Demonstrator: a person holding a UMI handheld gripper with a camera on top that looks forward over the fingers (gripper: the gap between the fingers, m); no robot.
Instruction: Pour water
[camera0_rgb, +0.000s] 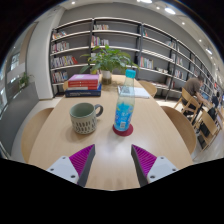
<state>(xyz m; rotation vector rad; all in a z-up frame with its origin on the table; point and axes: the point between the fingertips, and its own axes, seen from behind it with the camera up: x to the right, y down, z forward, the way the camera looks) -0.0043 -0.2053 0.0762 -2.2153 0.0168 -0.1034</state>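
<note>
A clear water bottle (125, 101) with a light blue cap and a blue label stands upright on a red coaster on the wooden table (60, 140), ahead of my fingers and slightly right. A grey-green mug (86, 117) with its handle to the left stands beside it, to the bottom left of the bottle. My gripper (113, 160) is open and empty, well short of both, with its magenta pads (83, 158) facing each other over bare table.
A stack of books (84, 84) lies at the table's far side, with a potted plant (108, 58) behind it. Wooden chairs (186, 126) stand at the right. Bookshelves (150, 45) line the back wall.
</note>
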